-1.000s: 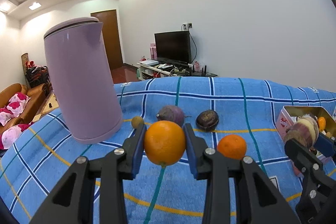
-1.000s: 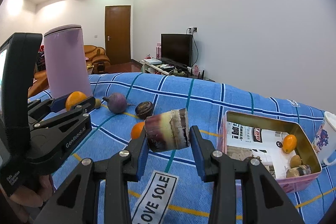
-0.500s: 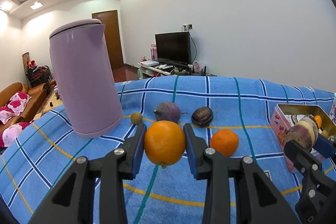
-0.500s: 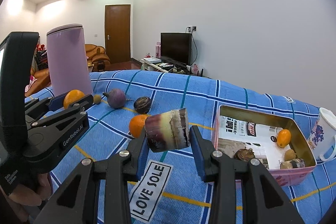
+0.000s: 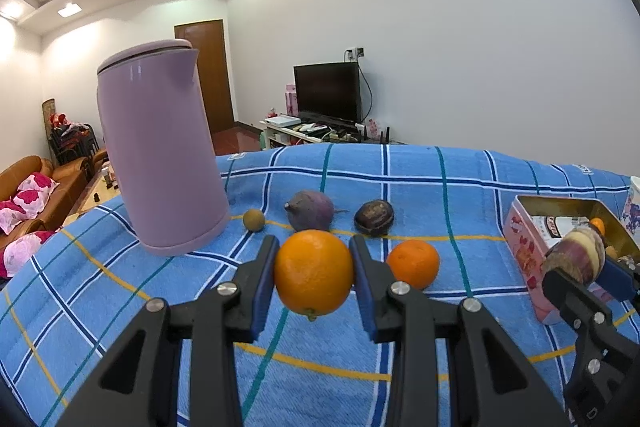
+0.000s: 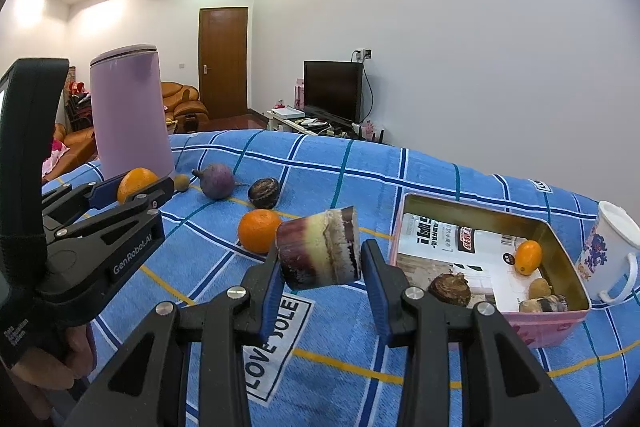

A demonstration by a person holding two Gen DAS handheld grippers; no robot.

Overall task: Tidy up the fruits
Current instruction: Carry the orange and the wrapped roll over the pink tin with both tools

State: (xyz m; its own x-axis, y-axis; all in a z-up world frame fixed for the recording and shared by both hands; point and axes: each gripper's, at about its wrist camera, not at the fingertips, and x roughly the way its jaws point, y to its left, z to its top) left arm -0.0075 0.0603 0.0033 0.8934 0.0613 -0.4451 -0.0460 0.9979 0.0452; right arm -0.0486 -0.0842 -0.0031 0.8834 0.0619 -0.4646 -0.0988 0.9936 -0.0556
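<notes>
The left gripper (image 5: 314, 281) is closed on a large orange (image 5: 314, 274) and the right gripper (image 6: 320, 255) on a sugarcane piece (image 6: 318, 247), with the tin box (image 6: 472, 205) at three o'clock.

My left gripper (image 5: 314, 281) holds an orange (image 5: 313, 275) left of the tin (image 6: 560, 315); my right gripper (image 6: 320, 267) holds a cane piece (image 6: 319, 251) beside it.
</notes>
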